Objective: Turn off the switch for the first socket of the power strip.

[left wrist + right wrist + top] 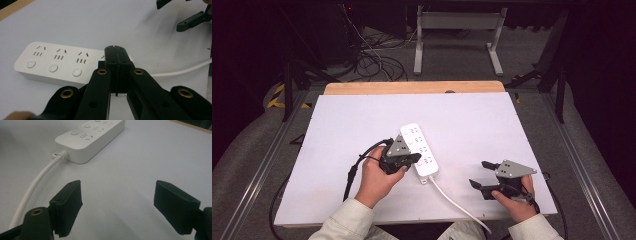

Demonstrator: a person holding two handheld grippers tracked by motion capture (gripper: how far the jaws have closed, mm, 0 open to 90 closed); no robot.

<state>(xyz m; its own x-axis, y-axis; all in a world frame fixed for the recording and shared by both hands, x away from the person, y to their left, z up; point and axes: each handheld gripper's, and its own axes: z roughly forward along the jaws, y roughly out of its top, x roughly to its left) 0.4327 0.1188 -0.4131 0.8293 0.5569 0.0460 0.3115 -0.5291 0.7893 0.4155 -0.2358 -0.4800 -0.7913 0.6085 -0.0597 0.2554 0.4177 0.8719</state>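
We note a white plastic four-socket power strip [421, 149] lying flat near the middle of the white table sheet [337, 130], its white round cable [459, 204] running off its near end toward the person. Just left of the strip, over its cable end, hovers the left gripper [115, 47], jaws pressed together with nothing between them (buttons and sockets show beyond its tips). Well to the strip's right sits the right gripper [479, 173], jaws spread wide, empty, above bare sheet.
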